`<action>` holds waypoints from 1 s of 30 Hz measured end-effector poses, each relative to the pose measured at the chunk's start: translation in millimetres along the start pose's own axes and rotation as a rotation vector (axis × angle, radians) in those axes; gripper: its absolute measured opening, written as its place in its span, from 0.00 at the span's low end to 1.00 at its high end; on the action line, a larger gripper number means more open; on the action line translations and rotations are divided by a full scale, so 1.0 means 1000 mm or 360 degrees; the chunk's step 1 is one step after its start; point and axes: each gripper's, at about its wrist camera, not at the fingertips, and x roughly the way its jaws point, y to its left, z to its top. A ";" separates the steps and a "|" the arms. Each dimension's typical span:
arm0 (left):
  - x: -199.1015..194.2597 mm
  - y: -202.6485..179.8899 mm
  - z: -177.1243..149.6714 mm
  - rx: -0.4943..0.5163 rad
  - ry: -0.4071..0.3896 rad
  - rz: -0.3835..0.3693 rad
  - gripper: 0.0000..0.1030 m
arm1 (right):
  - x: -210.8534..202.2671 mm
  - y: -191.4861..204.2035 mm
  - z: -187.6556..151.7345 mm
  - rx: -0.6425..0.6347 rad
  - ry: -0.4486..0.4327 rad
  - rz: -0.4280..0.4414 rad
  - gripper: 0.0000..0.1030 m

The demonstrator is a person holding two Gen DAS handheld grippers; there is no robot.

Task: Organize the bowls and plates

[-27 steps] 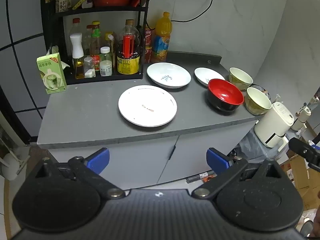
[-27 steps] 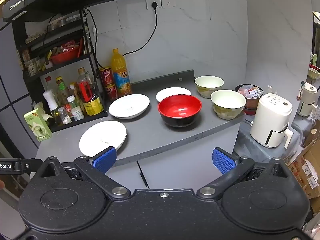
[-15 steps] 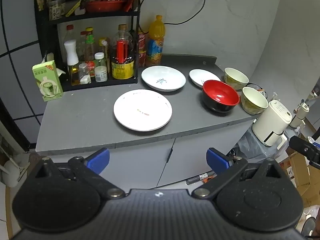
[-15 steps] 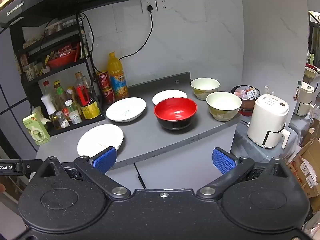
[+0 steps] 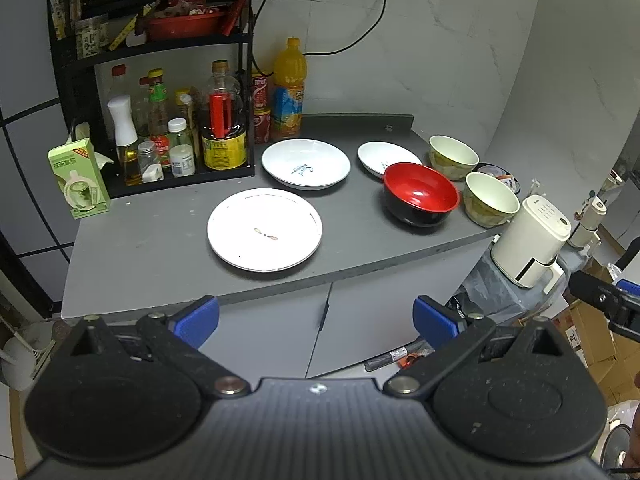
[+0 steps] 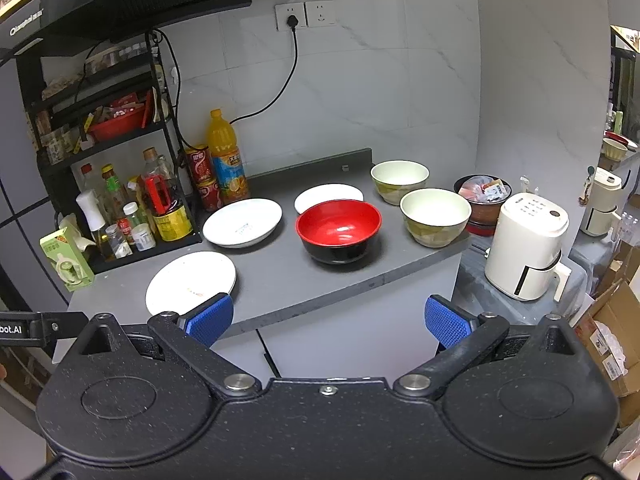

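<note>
On the grey counter [image 5: 152, 248] lie a large flat white plate [image 5: 264, 234], a deep white plate [image 5: 306, 163] and a small white plate [image 5: 384, 156]. A red-and-black bowl [image 5: 420, 194] and two cream bowls [image 5: 490, 200] [image 5: 454, 156] stand at the right. The same dishes show in the right wrist view: flat plate [image 6: 191, 280], deep plate [image 6: 242, 222], small plate [image 6: 328, 196], red bowl [image 6: 339, 230], cream bowls [image 6: 435, 214] [image 6: 400, 180]. My left gripper [image 5: 316, 318] and right gripper [image 6: 328, 316] are both open and empty, held in front of the counter's edge.
A black rack [image 5: 160, 80] of bottles stands at the back left, with a green carton [image 5: 78, 178] beside it. An orange juice bottle [image 5: 289, 92] and red cans stand by the wall. A white appliance [image 5: 528, 240] and cardboard boxes [image 6: 612, 336] sit lower right. Cabinet doors [image 5: 280, 336] are below.
Both grippers have drawn back and risen slightly, so the counter and dishes look a little smaller and lower in both views. Nothing on the counter has moved.
</note>
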 end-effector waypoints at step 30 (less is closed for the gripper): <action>-0.007 -0.006 0.002 -0.0015 -0.0014 0.0000 0.99 | -0.002 -0.008 0.005 -0.0022 -0.0006 0.0011 1.00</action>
